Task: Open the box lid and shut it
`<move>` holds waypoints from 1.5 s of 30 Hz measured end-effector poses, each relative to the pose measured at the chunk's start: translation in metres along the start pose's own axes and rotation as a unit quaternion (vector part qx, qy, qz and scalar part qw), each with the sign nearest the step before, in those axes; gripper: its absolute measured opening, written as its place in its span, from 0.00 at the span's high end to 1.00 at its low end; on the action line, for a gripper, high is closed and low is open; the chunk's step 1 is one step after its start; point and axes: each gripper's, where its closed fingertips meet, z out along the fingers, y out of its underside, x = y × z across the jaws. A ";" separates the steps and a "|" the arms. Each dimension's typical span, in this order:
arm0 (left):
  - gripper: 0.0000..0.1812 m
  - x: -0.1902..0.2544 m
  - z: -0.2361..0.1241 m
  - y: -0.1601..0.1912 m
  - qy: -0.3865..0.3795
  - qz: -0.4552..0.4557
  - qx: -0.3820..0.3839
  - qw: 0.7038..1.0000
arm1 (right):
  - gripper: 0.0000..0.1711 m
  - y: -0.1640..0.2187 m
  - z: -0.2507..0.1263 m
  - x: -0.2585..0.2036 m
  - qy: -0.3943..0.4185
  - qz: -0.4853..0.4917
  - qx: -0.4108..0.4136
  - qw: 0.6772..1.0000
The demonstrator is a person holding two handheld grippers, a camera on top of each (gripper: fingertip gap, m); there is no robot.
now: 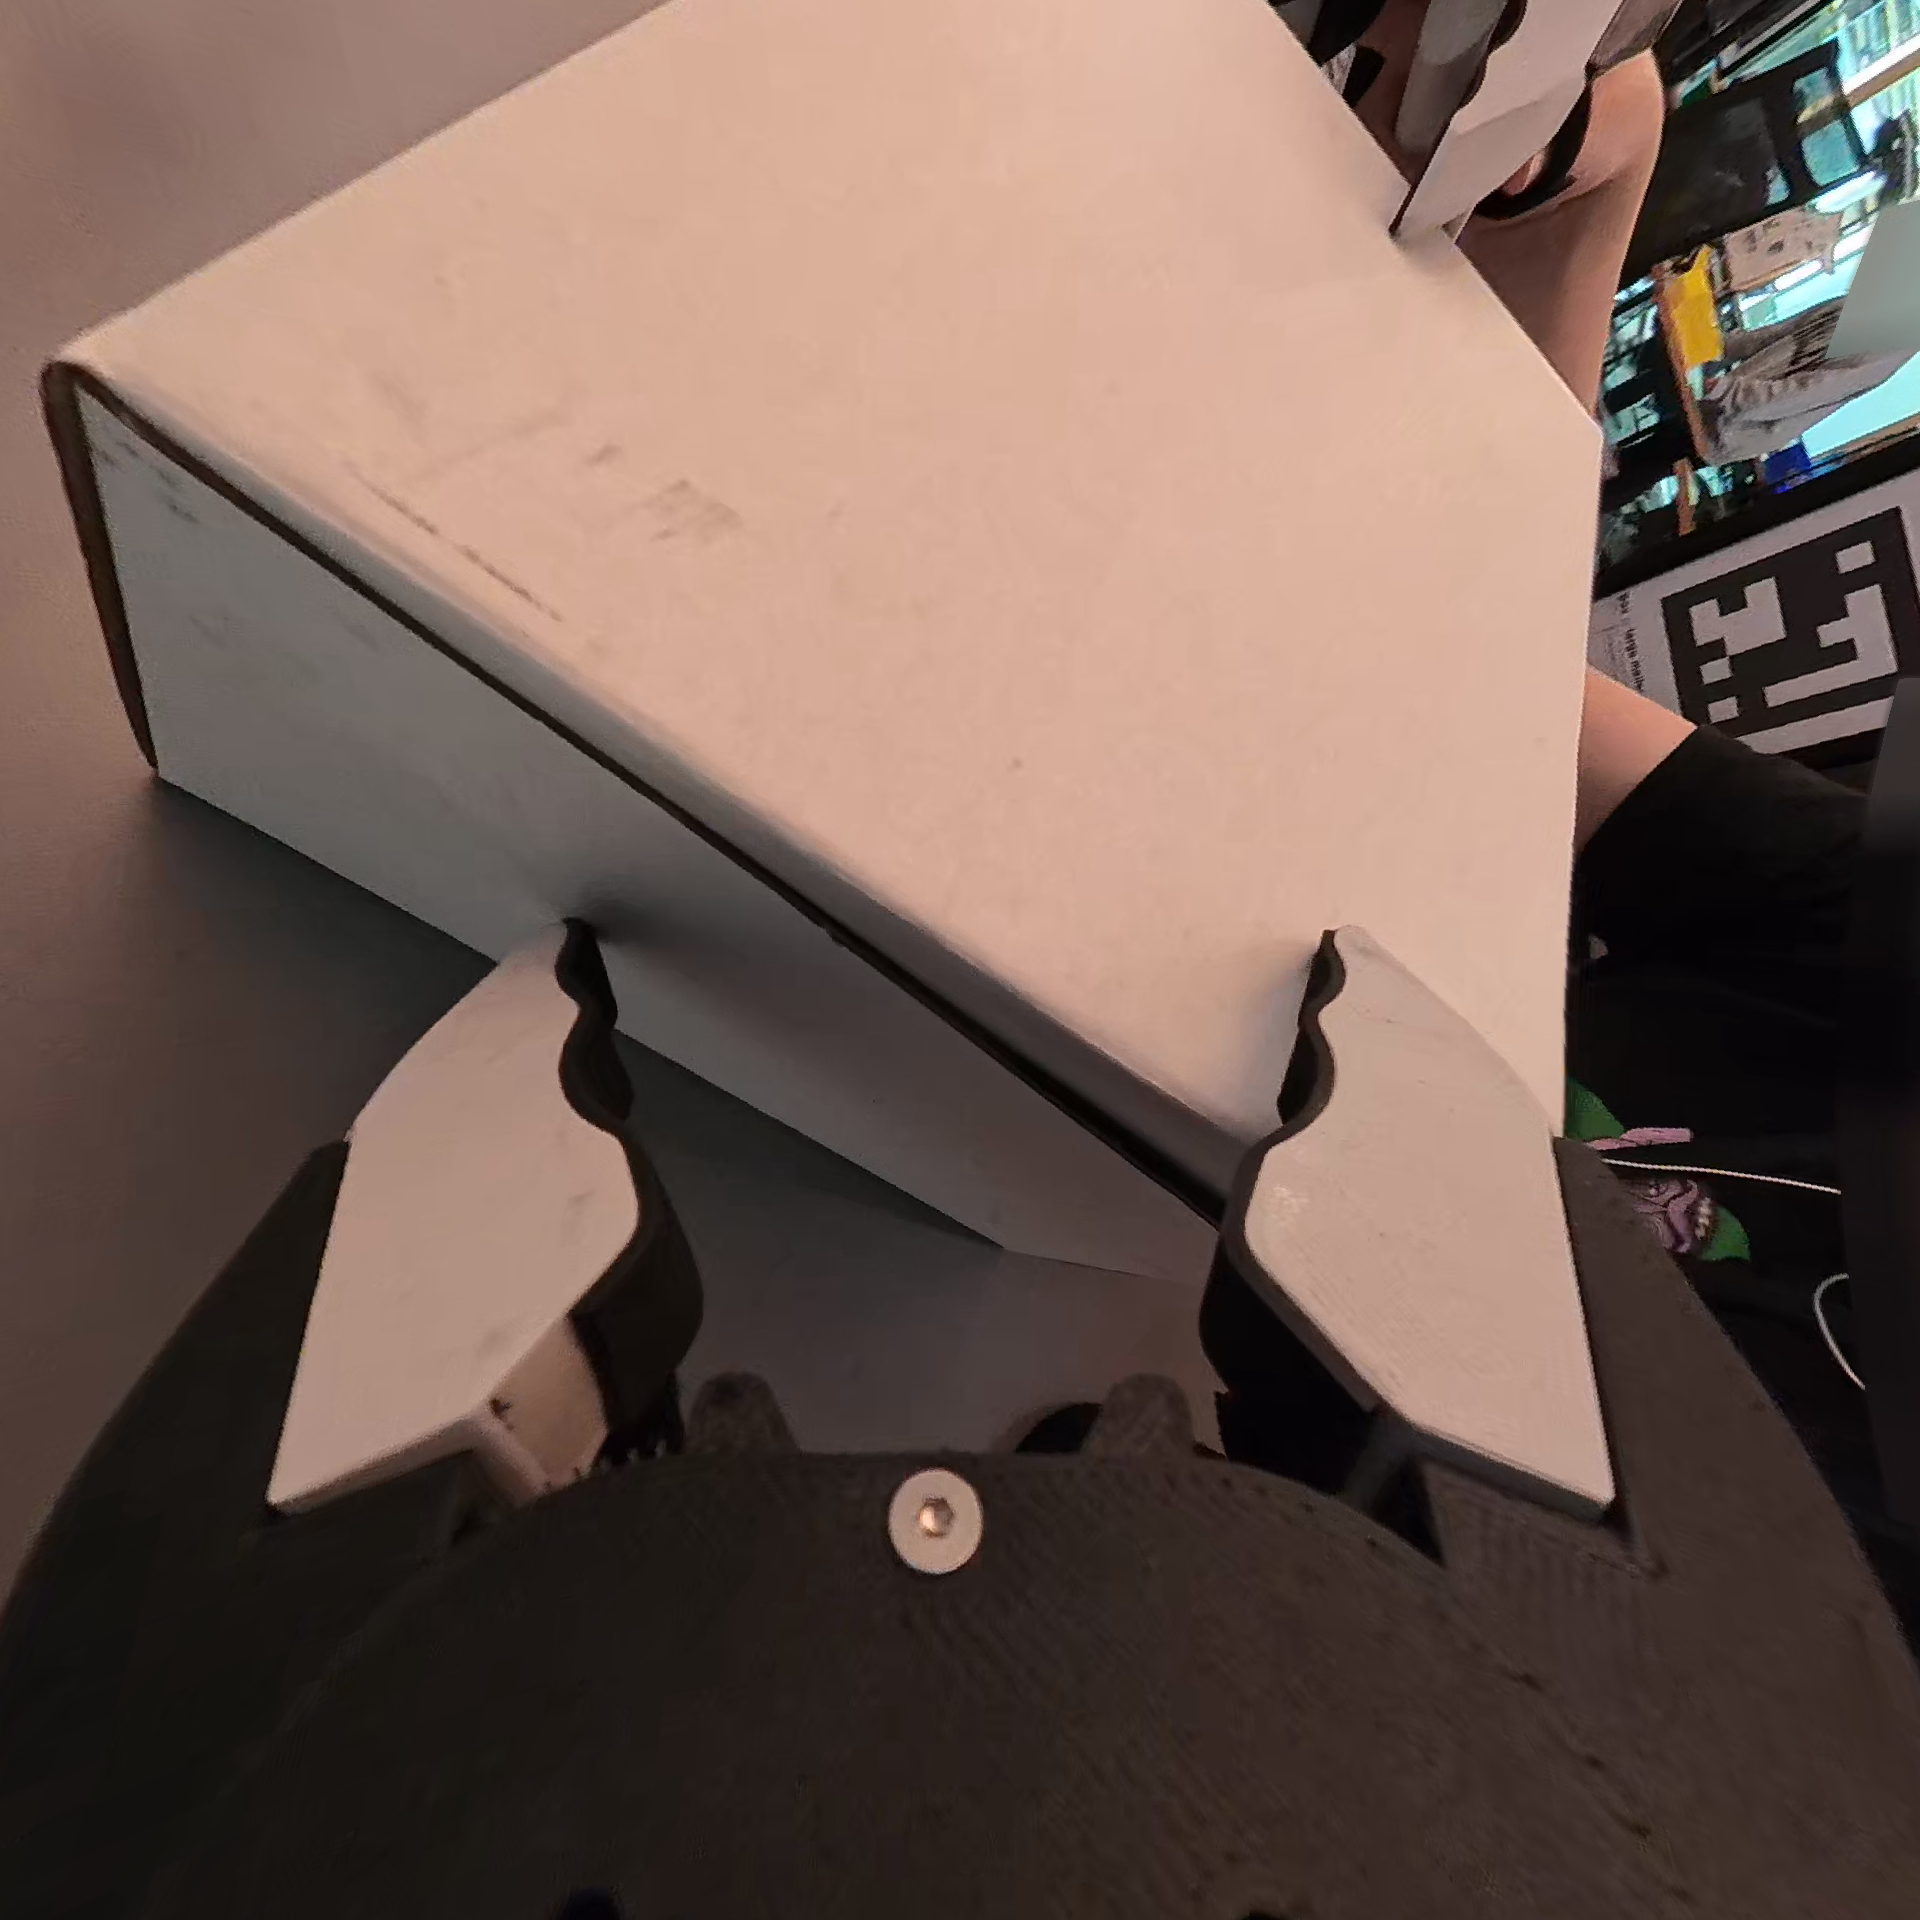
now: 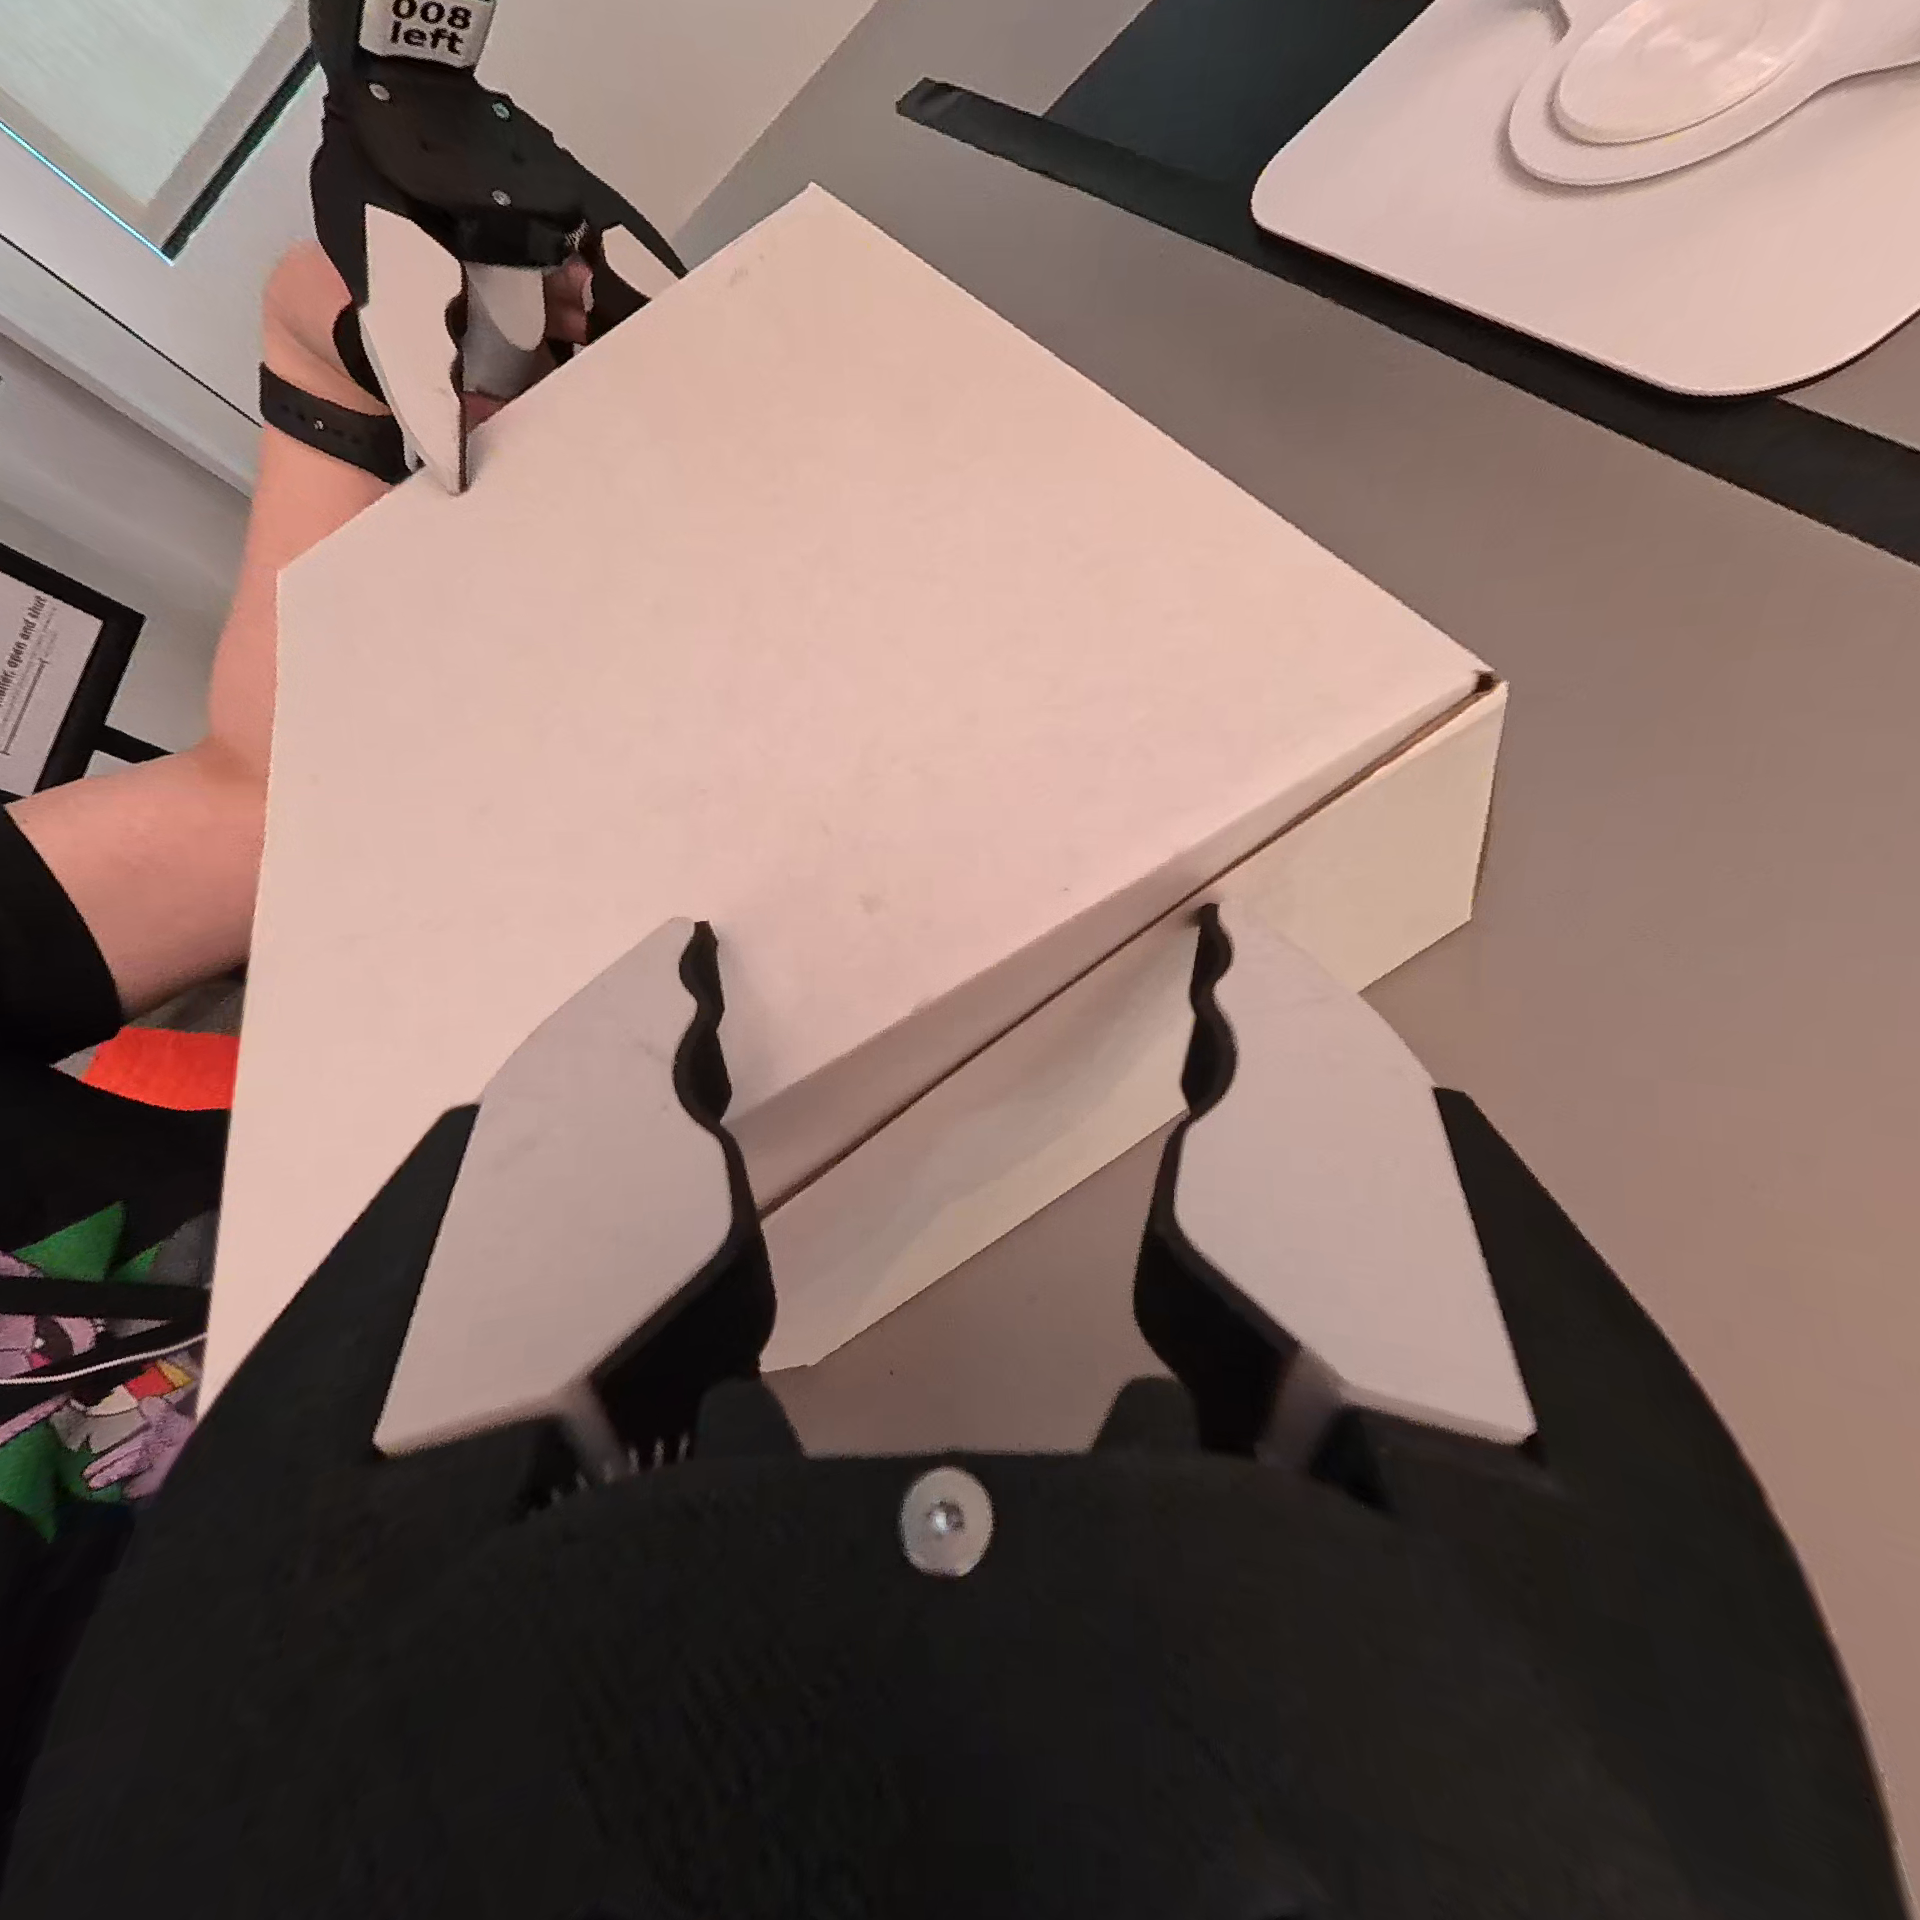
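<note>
A white cardboard box sits on the grey table (image 2: 1662, 831). Its lid (image 1: 883, 468) is tilted up a little from the base wall (image 1: 343, 727), with a dark gap that widens toward the near corner. My left gripper (image 1: 956, 940) is open and straddles the lid's side edge, its right finger (image 1: 1455, 1195) over the lid. The right wrist view shows the lid (image 2: 779, 623) and base wall (image 2: 1299, 935). My right gripper (image 2: 954, 923) is open across the opposite side edge. The left gripper (image 2: 473, 416) shows at the lid's far corner, the right gripper (image 1: 1444, 156) at the top right.
A white board (image 2: 1403, 260) with a round white object on it lies at the back right, behind a black strip (image 2: 1091, 145). A black-and-white marker card (image 1: 1787, 634) stands to the right. A person's bare arm (image 2: 249, 644) with a black wrist strap is beside the box.
</note>
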 end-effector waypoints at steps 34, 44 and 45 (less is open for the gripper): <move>0.62 0.077 -0.022 0.090 -0.325 -0.004 0.331 0.886 | 0.53 0.004 0.009 0.002 0.031 -0.002 -0.031 0.999; 0.86 0.071 -0.023 0.076 -0.374 0.009 0.357 0.856 | 0.55 0.007 0.010 0.003 0.051 -0.021 -0.041 0.998; 0.88 0.071 -0.023 0.076 -0.374 0.014 0.356 0.856 | 0.55 0.006 0.010 0.003 0.051 -0.022 -0.041 0.998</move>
